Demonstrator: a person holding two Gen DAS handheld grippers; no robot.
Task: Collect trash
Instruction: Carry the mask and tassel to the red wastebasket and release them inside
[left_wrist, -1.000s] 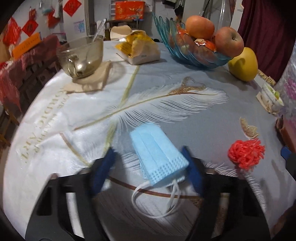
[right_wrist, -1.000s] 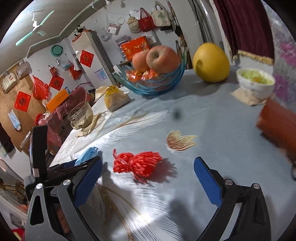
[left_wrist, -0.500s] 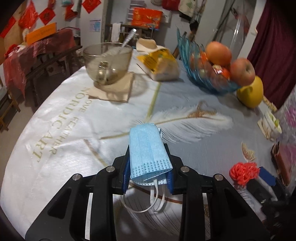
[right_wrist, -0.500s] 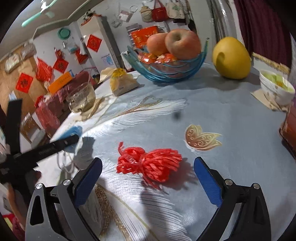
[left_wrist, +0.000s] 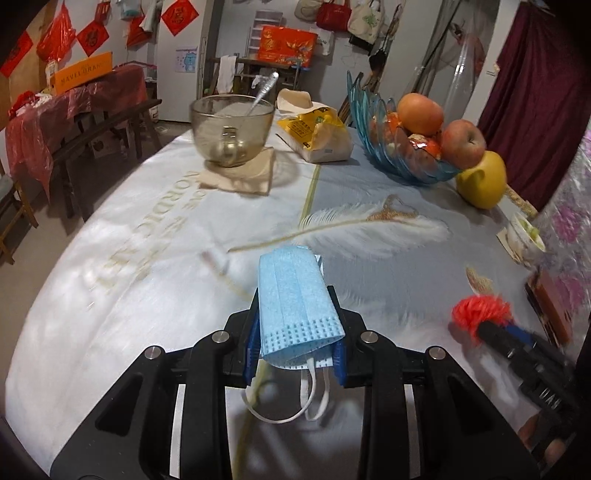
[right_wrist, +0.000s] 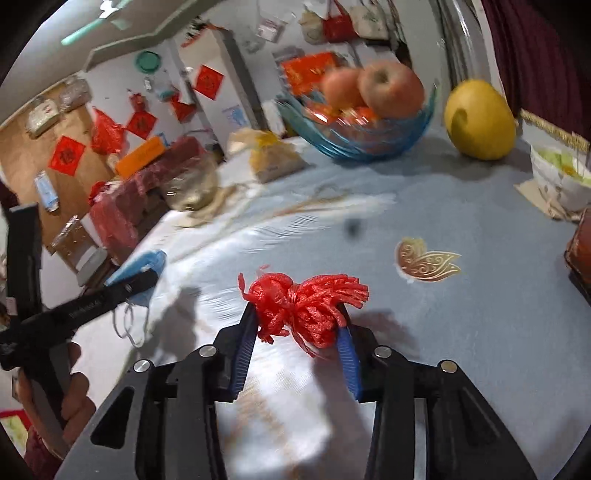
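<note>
Starting on the left: clenching the left gripper (left_wrist: 297, 343) on the blue face mask (left_wrist: 293, 291), both pads pressing the folded edges, holding it over the near part of the table (left_wrist: 147, 314) with the white ear loops hanging down under the jaws. Judging the mask as very light, soft and floppy, not fragile; taking it across the pleated body and not by the loops, for avoiding a swing or a slip. Moving to the right: closing the jaws of the right gripper (right_wrist: 297, 332) on the red foam fruit net (right_wrist: 303, 306), the net sitting between the blue pads and already touching both, low at the tablecloth near the gold butterfly print; not possible to tell whether lifted or resting. Judging the net as almost weightless, springy and easy to squash; pinching at the tied waist in the middle, probably the firmest place. Counting the trash: one mask, one net. Counting the rest, left to right: one glass bowl (left_wrist: 231, 129), one tissue pack (left_wrist: 317, 134), one blue fruit bowl (left_wrist: 399, 162) with two apples showing, one yellow pomelo (left_wrist: 480, 181).
</note>
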